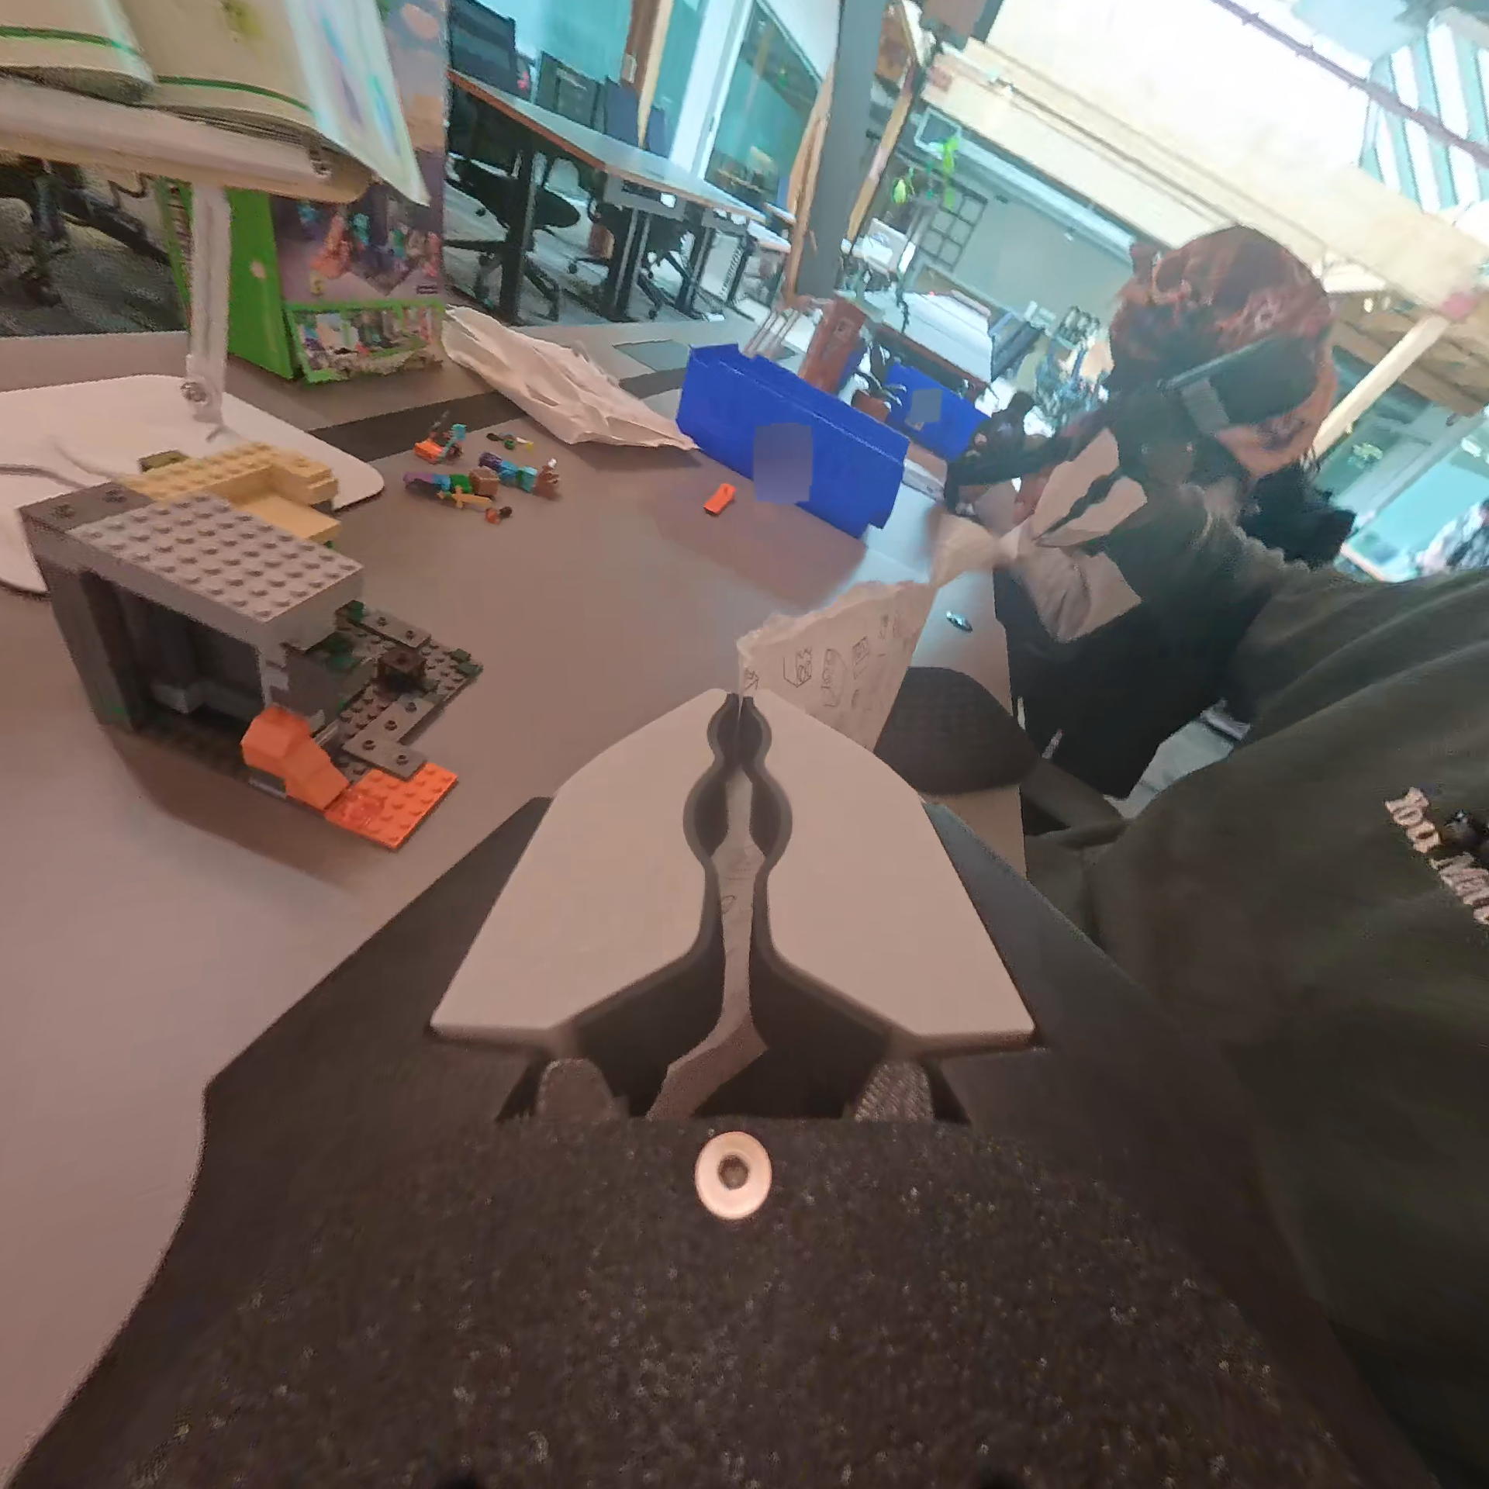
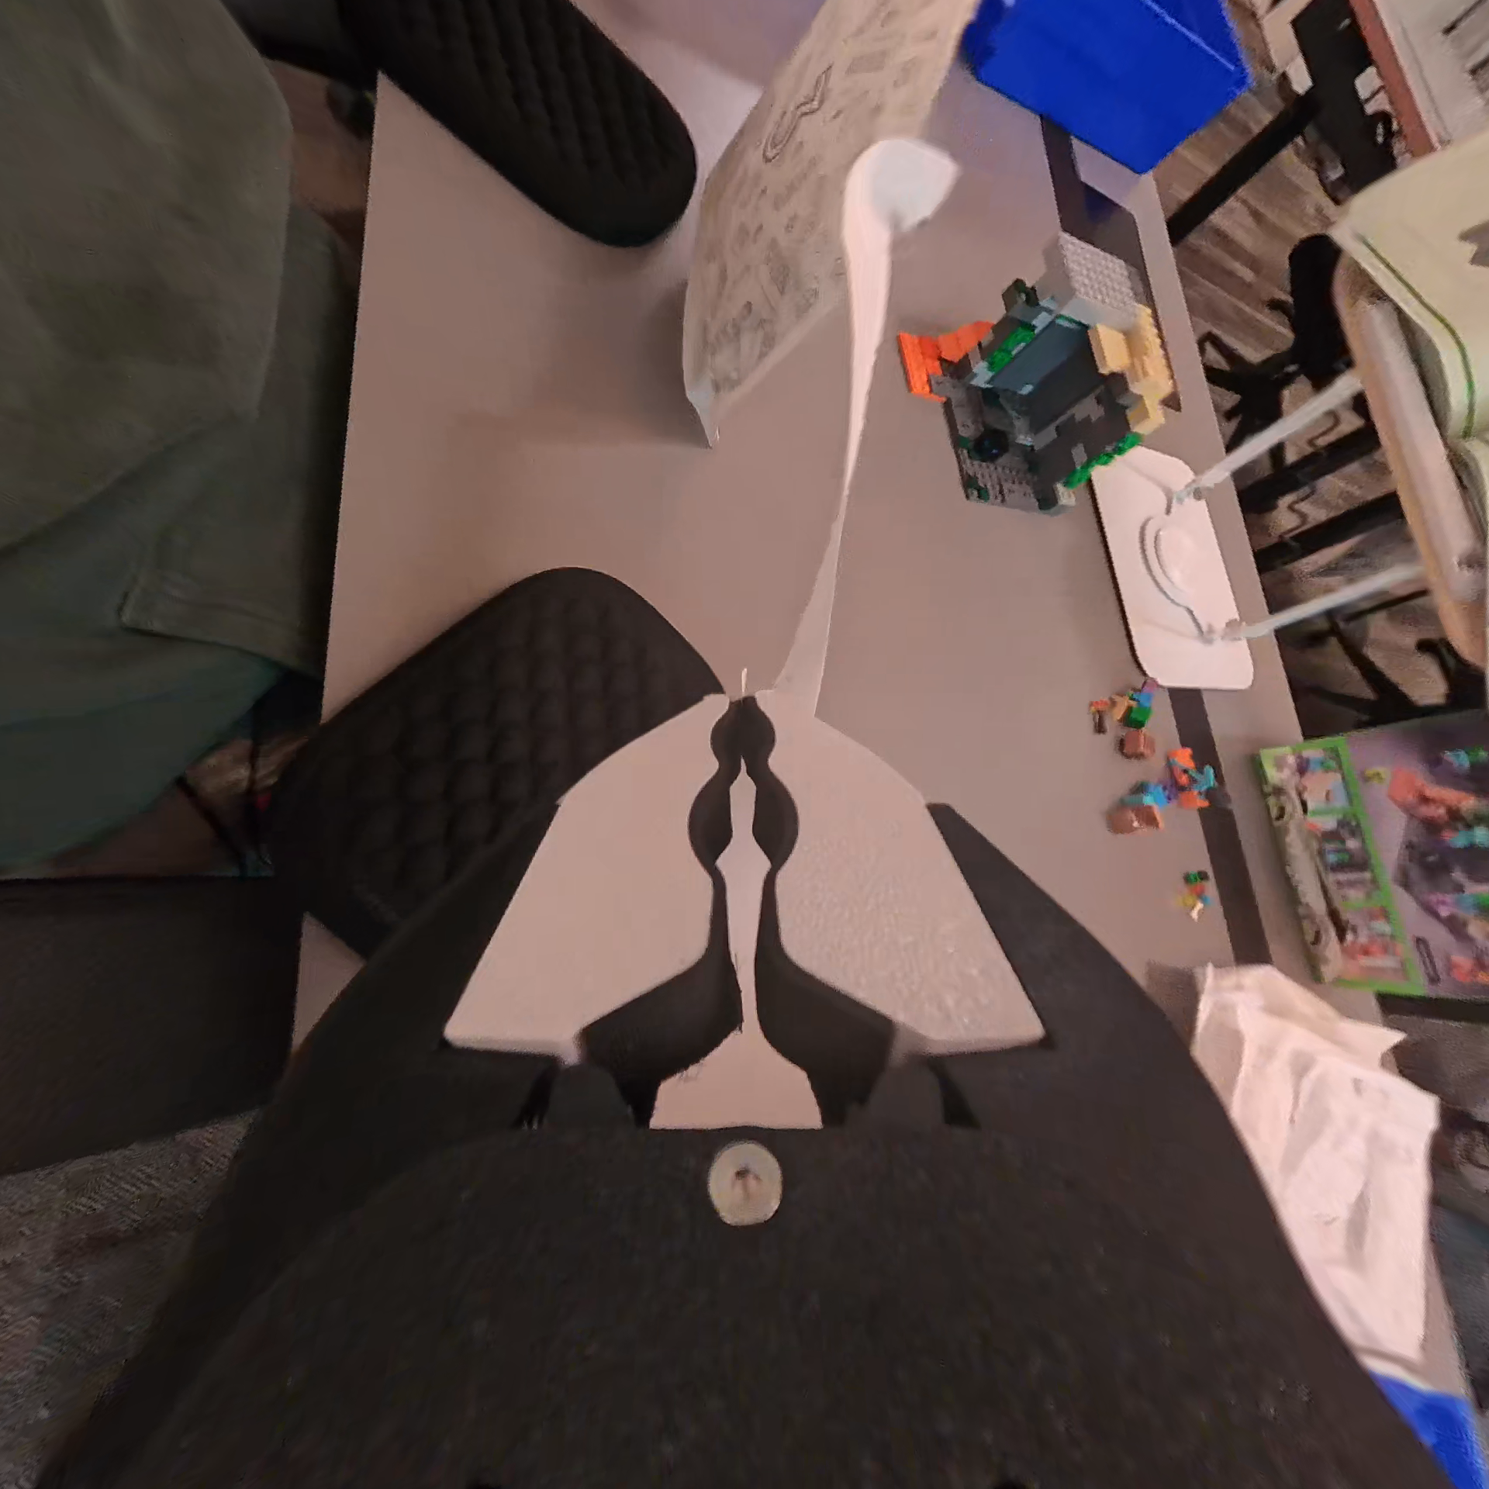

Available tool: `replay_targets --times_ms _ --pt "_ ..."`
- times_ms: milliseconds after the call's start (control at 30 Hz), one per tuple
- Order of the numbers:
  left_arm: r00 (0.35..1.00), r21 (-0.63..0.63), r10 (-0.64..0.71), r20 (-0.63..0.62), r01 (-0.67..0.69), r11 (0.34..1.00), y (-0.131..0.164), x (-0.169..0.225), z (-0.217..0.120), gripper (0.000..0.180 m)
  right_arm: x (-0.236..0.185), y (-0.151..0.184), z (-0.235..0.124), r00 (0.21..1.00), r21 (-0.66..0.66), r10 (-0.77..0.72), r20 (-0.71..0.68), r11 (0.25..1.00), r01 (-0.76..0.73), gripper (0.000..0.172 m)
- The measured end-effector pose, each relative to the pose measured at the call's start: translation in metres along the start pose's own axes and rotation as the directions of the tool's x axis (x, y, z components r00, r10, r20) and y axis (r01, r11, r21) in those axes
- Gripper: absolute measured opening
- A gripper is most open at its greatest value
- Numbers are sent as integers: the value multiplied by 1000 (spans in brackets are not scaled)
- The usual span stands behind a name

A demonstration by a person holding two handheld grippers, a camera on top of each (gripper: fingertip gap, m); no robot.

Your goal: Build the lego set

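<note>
In the left wrist view, the left gripper (image 1: 739, 703) is clamped on the torn edge of a white printed paper bag (image 1: 838, 669) held above the grey table (image 1: 564, 612), with a brick-built model (image 1: 234, 636) off to the left. In the right wrist view, the right gripper (image 2: 743, 707) pinches a thin torn strip (image 2: 854, 387) of that same bag (image 2: 773, 242), which stretches forward over the table (image 2: 499, 451), left of the model (image 2: 1039, 387).

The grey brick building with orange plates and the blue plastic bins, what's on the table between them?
Left wrist view: small colourful brick figures and one loose orange piece on the grey tabletop.
</note>
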State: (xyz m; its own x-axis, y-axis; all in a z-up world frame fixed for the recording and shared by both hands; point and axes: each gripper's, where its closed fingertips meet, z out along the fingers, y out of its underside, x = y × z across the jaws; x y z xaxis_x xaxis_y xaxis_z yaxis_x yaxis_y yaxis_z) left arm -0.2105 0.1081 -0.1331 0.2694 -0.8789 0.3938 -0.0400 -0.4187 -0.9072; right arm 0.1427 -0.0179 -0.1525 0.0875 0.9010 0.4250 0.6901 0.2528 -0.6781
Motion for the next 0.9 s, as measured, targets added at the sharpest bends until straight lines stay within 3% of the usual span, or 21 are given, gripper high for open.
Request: replay_targets --times_ms 200,400,633,900 --pt "998 32 -46 53 44 999 12 -16 -13 0 33 8 -61 974 137 210 -89 971 -197 0" --pt "998 46 11 57 -13 999 12 -4 2 0 119 38 -98 848 214 424 -319 903 -372 0" --pt "996 85 63 62 -69 994 4 19 29 0 219 77 -82 752 186 499 -431 864 -467 0" --pt "988 85 110 107 -119 989 -2 34 50 0 366 110 -66 724 59 357 -590 914 -402 0"
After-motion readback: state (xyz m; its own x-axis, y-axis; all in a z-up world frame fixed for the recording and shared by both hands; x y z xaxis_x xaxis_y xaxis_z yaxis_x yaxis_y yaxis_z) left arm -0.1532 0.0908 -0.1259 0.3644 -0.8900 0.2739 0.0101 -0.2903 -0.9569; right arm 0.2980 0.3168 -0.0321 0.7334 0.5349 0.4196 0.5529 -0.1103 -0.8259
